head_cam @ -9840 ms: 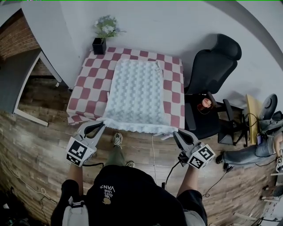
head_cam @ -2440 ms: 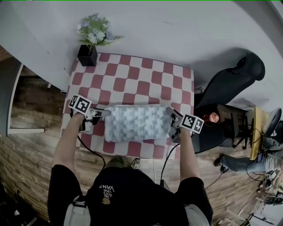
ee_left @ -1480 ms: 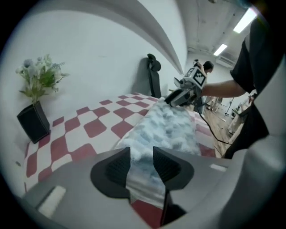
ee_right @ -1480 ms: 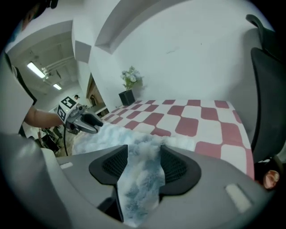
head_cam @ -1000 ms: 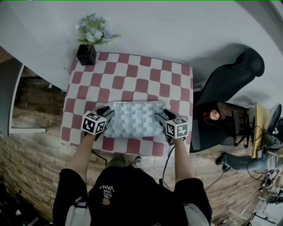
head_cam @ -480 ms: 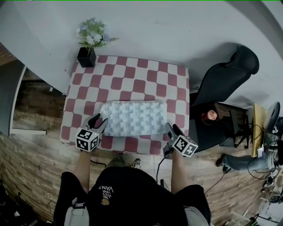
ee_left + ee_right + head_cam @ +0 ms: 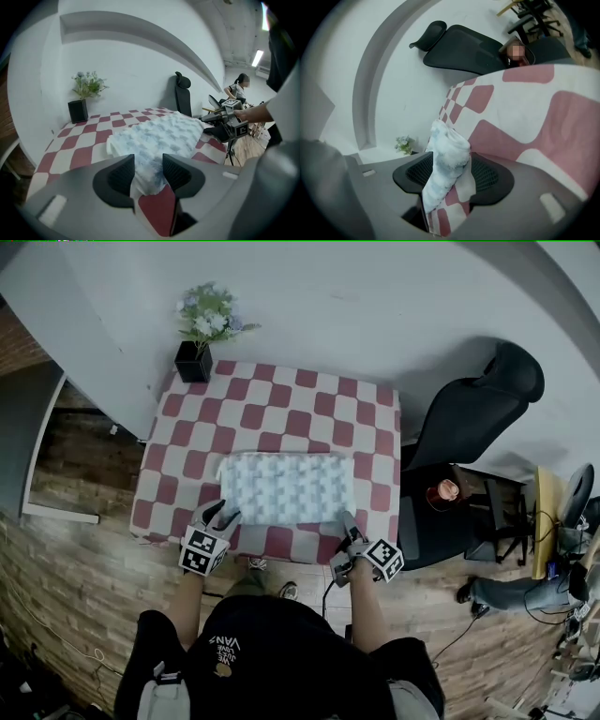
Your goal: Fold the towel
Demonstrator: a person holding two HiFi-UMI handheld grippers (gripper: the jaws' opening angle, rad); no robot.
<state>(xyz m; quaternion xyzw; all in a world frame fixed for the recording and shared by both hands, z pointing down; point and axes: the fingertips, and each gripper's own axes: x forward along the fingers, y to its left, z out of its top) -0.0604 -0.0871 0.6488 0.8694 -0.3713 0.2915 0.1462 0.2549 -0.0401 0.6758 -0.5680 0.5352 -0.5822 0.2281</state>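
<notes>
The black pot [image 7: 193, 362] at 11 o'clock holds flowers [image 7: 208, 320]. The left gripper [image 7: 148, 161] has just been opening, its tongs spread around the towel [image 7: 286, 488] at its 7 o'clock corner. The right gripper [image 7: 451, 164] is spread around the 5 o'clock corner.

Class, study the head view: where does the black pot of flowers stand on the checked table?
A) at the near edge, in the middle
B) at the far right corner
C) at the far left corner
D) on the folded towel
C: the black pot stands at the far left corner of the checked table, apart from the towel.
</notes>
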